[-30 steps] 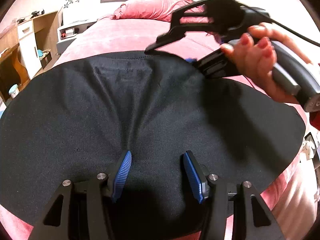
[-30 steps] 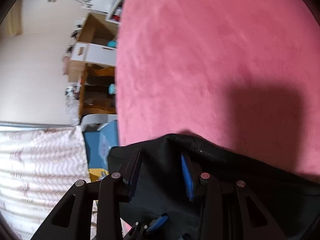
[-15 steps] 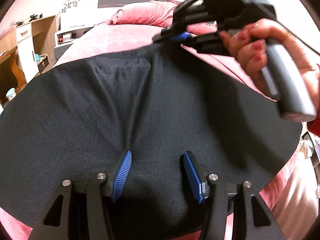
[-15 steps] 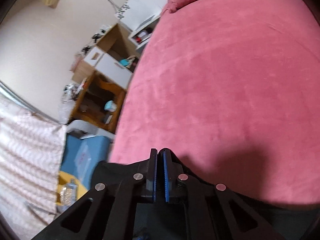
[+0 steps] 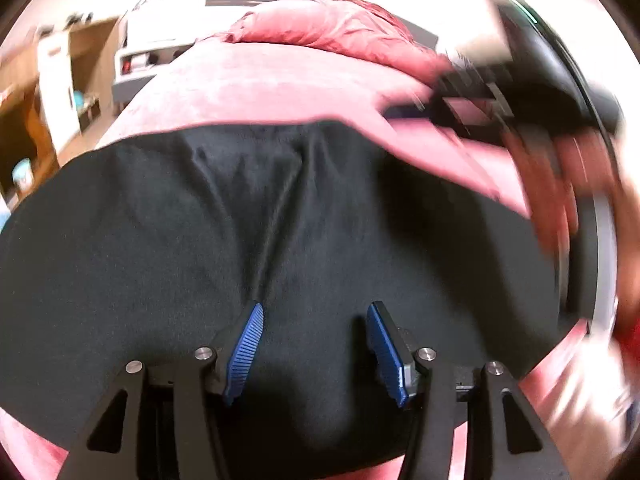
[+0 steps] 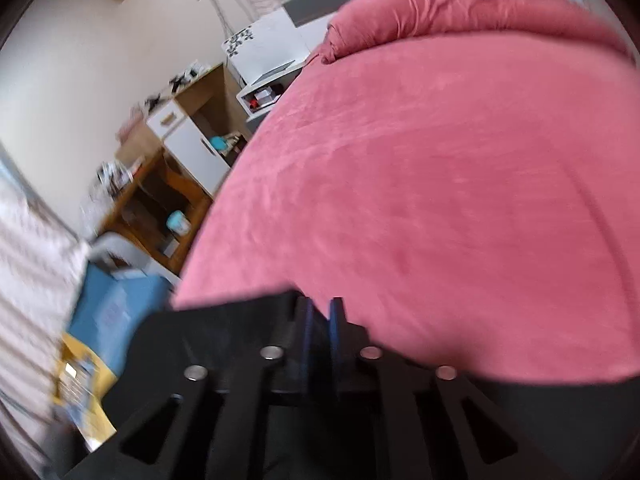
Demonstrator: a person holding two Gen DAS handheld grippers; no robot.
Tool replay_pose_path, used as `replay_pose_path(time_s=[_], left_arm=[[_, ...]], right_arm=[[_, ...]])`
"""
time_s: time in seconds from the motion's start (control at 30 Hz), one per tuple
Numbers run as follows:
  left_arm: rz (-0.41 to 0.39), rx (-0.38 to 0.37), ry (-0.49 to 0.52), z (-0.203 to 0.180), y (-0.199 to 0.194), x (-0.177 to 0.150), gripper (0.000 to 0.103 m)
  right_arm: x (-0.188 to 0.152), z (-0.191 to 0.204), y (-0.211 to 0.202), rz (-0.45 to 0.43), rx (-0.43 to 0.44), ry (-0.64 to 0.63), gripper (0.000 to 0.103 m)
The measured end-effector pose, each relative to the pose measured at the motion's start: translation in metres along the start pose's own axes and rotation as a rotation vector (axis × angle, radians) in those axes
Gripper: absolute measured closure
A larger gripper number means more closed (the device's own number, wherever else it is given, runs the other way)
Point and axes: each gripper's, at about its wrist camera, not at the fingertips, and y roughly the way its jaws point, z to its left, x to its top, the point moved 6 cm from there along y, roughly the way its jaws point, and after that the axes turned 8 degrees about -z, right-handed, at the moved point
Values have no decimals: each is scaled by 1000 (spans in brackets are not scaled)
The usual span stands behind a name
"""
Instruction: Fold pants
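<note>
Black pants [image 5: 200, 248] lie spread over a pink bed [image 5: 260, 84]. My left gripper [image 5: 316, 348] hovers open above their near edge, its blue pads [image 5: 244, 348] apart with only flat cloth below. My right gripper [image 5: 400, 110], blurred and held by a hand [image 5: 560, 184], is at the pants' far right edge. In the right wrist view the right gripper [image 6: 318, 320] has its jaws nearly together and starting to open, with dark cloth between them. The black pants [image 6: 224, 320] rise up to its fingertips.
Pink pillows [image 5: 340, 28] lie at the head of the bed. Left of the bed stand a wooden desk with a white cabinet [image 6: 188, 140] and a white nightstand [image 6: 264, 92]. A blue and yellow box [image 6: 104, 320] sits on the floor.
The right gripper shut on the pants' far right edge, lifted it, and swung up and to the right. The left gripper rose slightly and stayed open.
</note>
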Motion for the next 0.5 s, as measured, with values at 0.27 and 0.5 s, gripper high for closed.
replay_pose_path(time_s=[0.27, 0.5], left_arm=[[3, 22, 75, -27, 44, 74, 48], [52, 139, 121, -23, 105, 78, 47]], right_arm=[[-41, -48, -53, -79, -267, -118, 88], [-59, -92, -43, -87, -392, -112, 77]])
